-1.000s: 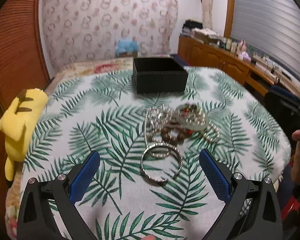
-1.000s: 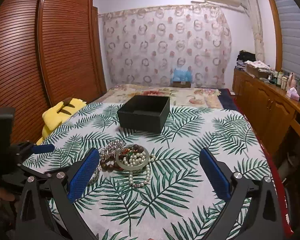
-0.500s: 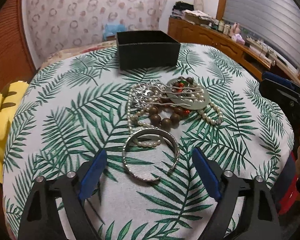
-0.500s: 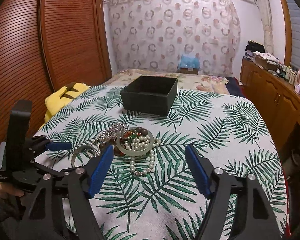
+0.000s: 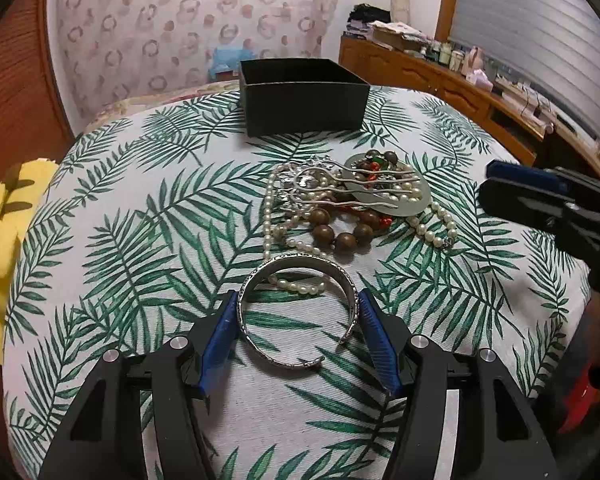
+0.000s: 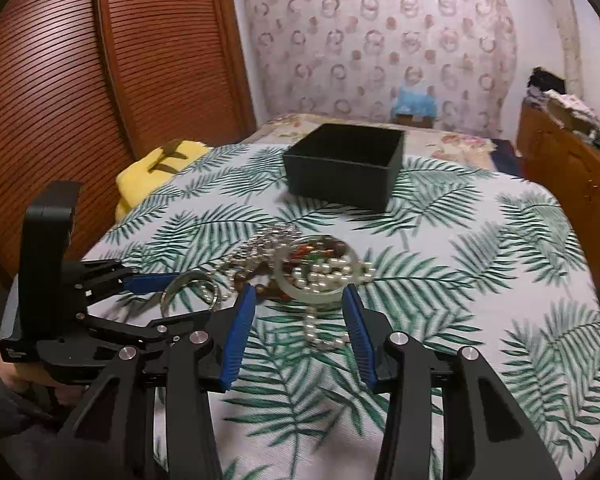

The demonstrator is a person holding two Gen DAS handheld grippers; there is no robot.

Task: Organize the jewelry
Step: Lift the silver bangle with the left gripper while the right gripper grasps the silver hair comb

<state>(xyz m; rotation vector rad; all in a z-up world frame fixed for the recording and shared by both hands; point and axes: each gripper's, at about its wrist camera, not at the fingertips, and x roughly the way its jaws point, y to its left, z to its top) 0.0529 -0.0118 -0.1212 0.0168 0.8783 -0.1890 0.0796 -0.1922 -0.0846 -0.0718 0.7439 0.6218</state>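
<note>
A silver cuff bangle (image 5: 298,308) lies on the leaf-print bedcover (image 5: 120,248), between the blue pads of my left gripper (image 5: 297,296). Its jaws are closing and the pads meet the bangle's two sides. Behind it sits a heap of a pearl necklace (image 5: 432,232), brown wooden beads (image 5: 340,236), a silver hair comb (image 5: 312,180) and a pale jade bangle (image 5: 400,204). My right gripper (image 6: 299,292) is closing too. Its tips flank the near rim of the jade bangle (image 6: 316,294), with a pearl strand (image 6: 320,332) lying between the fingers, not pinched.
An open black box (image 5: 304,108) stands beyond the heap, toward the far side of the bed. A yellow plush toy (image 5: 4,216) lies at the left edge. Louvred wooden doors (image 6: 60,80) stand on the left, and a wooden dresser (image 5: 440,76) runs along the right.
Both grippers have narrowed from wide open. The left one sank over the silver bangle until its pads reached the sides. The right one moved forward and down to the jade bangle.
</note>
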